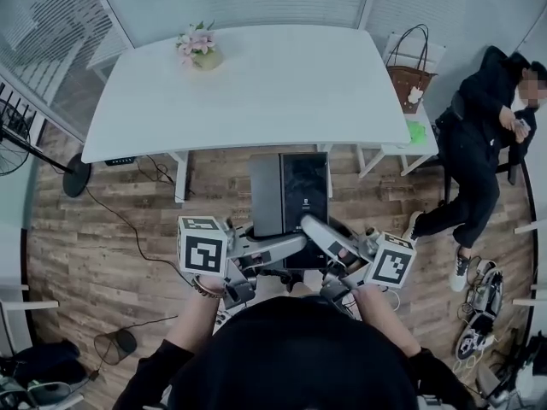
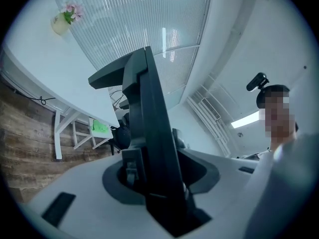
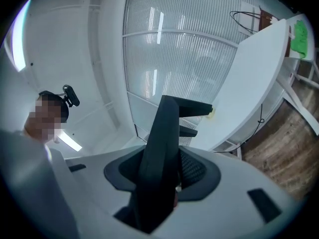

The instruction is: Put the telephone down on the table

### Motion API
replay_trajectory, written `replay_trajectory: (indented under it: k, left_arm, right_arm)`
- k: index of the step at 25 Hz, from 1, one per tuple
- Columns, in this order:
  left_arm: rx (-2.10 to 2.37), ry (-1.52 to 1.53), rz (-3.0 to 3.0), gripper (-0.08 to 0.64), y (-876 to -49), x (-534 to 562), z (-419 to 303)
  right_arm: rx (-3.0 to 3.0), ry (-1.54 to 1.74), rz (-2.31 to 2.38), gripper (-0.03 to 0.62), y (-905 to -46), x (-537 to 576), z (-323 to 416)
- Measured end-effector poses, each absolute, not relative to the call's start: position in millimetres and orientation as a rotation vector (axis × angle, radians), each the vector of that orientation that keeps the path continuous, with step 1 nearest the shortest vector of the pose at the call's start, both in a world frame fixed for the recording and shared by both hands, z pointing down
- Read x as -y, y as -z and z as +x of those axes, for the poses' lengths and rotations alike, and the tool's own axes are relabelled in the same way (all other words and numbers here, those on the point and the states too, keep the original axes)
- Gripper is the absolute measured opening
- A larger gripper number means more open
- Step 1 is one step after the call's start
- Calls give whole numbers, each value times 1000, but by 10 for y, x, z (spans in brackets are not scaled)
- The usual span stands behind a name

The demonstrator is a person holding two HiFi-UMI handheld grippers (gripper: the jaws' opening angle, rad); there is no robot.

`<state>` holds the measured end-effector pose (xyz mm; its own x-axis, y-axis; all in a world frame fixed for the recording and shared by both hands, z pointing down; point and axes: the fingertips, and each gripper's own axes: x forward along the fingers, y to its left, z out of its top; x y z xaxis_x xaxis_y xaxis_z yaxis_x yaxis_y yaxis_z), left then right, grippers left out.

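A person holding a two-jaw tool in each hand carries a telephone [image 1: 289, 193], a flat dark unit with a grey left half and a glossy black right half, in the air above the wood-plank floor [image 1: 102, 229]. It has not yet been set on the white table [image 1: 256, 101], and its far end sits just at the table's near edge in the head view.

The left gripper [image 1: 291, 244] and the right gripper [image 1: 314, 227] both clamp the telephone along its near edge. Each gripper view shows the dark body edge-on, wedged tight between that gripper's jaws.

The tabletop holds a small vase of pink flowers [image 1: 198, 49] near its far left corner. To the right, a woven bag [image 1: 410, 71] rests on a white chair, with a green object [image 1: 416, 131] on a low stool beside it. A person in dark clothes [image 1: 479, 135] sits further right.
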<state>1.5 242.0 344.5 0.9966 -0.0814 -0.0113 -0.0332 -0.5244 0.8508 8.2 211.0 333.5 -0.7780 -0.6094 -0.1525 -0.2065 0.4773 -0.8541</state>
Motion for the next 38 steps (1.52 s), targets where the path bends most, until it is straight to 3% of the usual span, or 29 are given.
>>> replay_trajectory:
  k: [15,38]
  left_arm:
    - [148,95,2134,199,-3442,-1703,580]
    - [154,104,2131,199,-3443,-1556,445]
  right_arm:
    - [-2332,1243,-606,173,-3320,-1391,623]
    - [-2321,1241,-606,170,-3312,-1243,488]
